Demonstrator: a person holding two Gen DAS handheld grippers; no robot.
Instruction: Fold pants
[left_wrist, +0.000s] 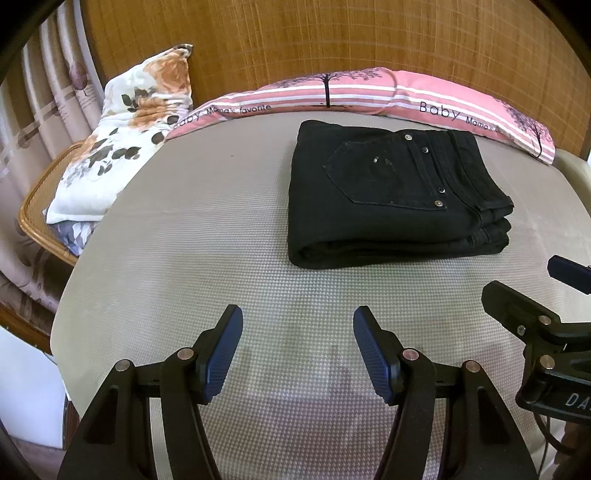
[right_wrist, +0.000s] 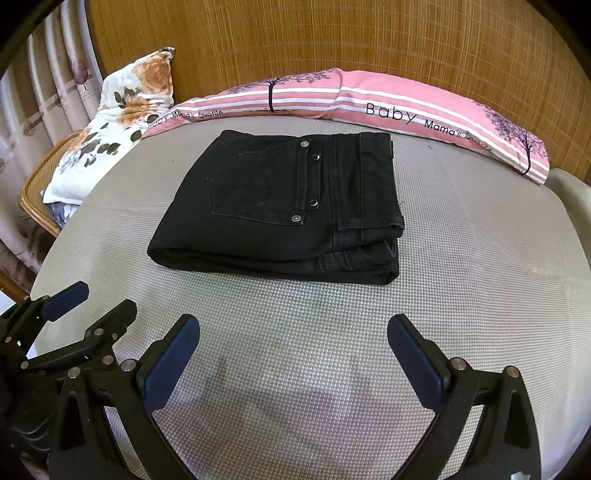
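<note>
Black pants (right_wrist: 280, 206) lie folded in compact stack mid-mattress (right_wrist: 480, 295), near pink pillow (right_wrist: 369, 99); left gripper (left_wrist: 298, 354) and right gripper (right_wrist: 293, 363) hover short of near edge, jaws apart, empty; risk: any nudge or regrasp snags top layer, springs stiff denim fold open.

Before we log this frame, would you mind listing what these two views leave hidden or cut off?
- Folded black jeans: the inner layers and legs are covered by the top fold in both views.
- Right gripper: in the left wrist view, the right edge cuts off most of it.
- Rattan chair: the floral pillow hides most of it.
- Pink pillow: the text runs under its curve.
</note>
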